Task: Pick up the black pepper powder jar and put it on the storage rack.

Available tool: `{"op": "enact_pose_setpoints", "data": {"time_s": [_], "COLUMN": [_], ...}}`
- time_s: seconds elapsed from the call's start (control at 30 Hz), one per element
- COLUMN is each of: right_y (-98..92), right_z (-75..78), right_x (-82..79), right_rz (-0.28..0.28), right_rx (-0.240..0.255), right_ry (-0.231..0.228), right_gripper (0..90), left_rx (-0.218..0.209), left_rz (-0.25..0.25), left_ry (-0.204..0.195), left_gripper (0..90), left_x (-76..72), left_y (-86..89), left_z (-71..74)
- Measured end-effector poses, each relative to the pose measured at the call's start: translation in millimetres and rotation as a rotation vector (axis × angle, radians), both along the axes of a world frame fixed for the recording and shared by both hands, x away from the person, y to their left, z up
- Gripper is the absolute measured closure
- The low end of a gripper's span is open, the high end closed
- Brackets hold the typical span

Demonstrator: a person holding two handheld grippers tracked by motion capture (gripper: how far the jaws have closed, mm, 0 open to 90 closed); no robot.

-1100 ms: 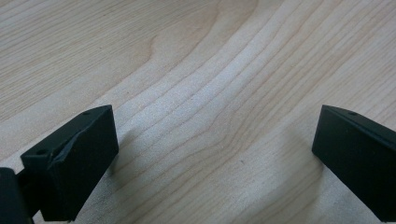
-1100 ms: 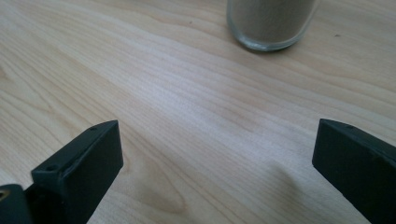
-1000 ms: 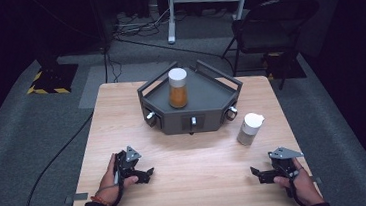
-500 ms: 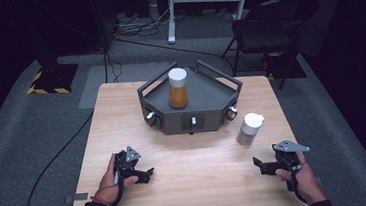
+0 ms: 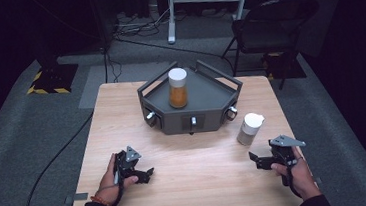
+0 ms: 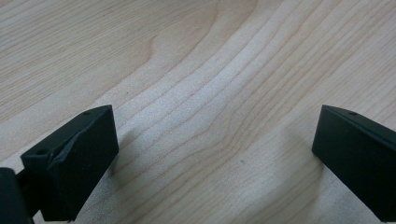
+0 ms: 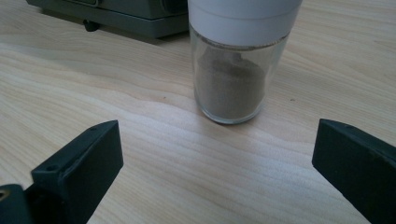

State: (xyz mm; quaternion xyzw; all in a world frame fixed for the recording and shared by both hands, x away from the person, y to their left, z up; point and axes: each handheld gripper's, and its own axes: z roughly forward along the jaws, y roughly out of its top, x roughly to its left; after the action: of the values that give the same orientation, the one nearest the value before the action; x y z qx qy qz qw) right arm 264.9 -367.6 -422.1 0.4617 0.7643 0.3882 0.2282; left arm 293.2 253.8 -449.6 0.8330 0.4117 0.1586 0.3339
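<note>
My left tongs (image 5: 144,175) rest spread open and empty on the wooden worktop (image 5: 189,193). On the grey tray (image 5: 210,98) at the far side stands a jar of orange powder (image 5: 178,88). Right of it, on the worktop just beside the tray, a white-capped glass shaker (image 7: 238,60) holds brown powder. It looks light, smooth, breakable; I would grip its glass body. My right tongs (image 7: 219,163) gape empty near it.

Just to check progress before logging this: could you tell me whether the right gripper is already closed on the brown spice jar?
No, the right gripper has its jaws wide apart, short of the brown spice jar.
</note>
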Motion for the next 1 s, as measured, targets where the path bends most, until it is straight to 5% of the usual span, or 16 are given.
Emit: {"op": "enact_pose_setpoints", "data": {"time_s": [0.53,1.0], "right_y": [16.7,22.1], "right_z": [-6.3,-11.9], "right_x": [17.5,28.3], "right_rz": [0.016,-0.011], "right_rx": [-0.023,0.043], "right_ry": [-0.041,-0.066], "right_gripper": [1.7,2.0], "left_rx": [0.001,0.0], "left_rz": [-0.001,-0.002], "left_ry": [0.0,0.0], "left_gripper": [0.4,0.4], "left_x": [0.1,0.3], "left_y": [0.1,0.2], "left_z": [0.1,0.0]}}
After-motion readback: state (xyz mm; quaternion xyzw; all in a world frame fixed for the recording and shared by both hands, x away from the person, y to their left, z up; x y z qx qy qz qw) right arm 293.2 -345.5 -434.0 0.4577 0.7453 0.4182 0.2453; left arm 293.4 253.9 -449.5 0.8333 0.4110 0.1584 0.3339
